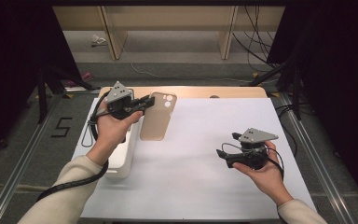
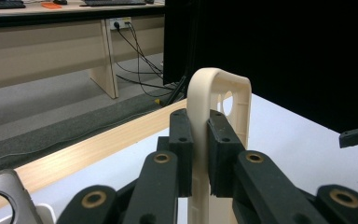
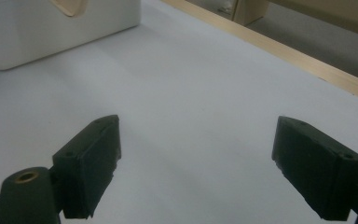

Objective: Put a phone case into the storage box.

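Over at the far left, a white rectangular plastic box (image 1: 123, 156) with rounded corners sits near the tabletop's (image 1: 200, 186) left edge, partly under your left forearm; its smooth wall also shows at the top of the right gripper view. Just above it, your left gripper (image 1: 145, 102) has its jaws pinched narrow on the long side wall of a beige, matte phone case (image 1: 157, 116), a thin soft-looking shell with a rounded camera cut-out near its far end. In the left gripper view the black pads (image 2: 219, 154) press flat against that edge from both sides, and the case rises straight up between them, so you hold it by the rim, probably because the rim is the only part slim enough to clamp. In the high view the case hangs from the jaws, its length running toward you, just right of the box; I cannot tell whether its near end touches the white sheet.

Further right, the sheet covering the tabletop is plain and smooth, with a pale wooden strip along its far edge.

Your right gripper (image 1: 224, 154) rests in your upturned hand, well apart from the case, with its jaws spread wide and nothing between them. It looks ready to help once you bring the case closer.
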A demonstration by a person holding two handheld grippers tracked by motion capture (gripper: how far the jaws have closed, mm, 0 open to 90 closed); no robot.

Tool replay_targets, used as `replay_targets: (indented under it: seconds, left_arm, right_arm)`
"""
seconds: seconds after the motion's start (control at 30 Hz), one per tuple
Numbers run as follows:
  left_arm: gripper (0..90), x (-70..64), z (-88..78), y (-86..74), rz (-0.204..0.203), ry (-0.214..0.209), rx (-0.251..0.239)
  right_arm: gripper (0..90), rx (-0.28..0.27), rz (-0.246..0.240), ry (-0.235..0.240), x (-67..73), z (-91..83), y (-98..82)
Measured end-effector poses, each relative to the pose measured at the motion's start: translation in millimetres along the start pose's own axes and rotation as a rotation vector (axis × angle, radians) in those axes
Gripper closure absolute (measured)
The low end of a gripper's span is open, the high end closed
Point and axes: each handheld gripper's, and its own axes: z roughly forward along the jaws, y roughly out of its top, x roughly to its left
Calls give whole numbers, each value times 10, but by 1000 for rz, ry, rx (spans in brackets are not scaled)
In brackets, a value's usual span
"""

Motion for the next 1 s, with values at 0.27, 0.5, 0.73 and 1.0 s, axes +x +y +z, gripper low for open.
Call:
replay_targets:
  seconds: [0.27, 0.5, 0.73, 1.0]
  left_arm:
    - [817, 56, -54, 21, 1, 12, -5]
    - [817, 99, -95, 40, -1, 21, -12]
    - [817, 162, -141, 51, -4, 31, -17]
    - [817, 274, -218, 69, -6, 54, -27]
  right_arm:
    - [162, -13, 24, -27, -71, -81, -43]
    - [162, -49, 52, -58, -116, -138, -52]
    - [162, -55, 56, -60, -118, -135, -56]
    - [162, -58, 64, -65, -127, -140, -62]
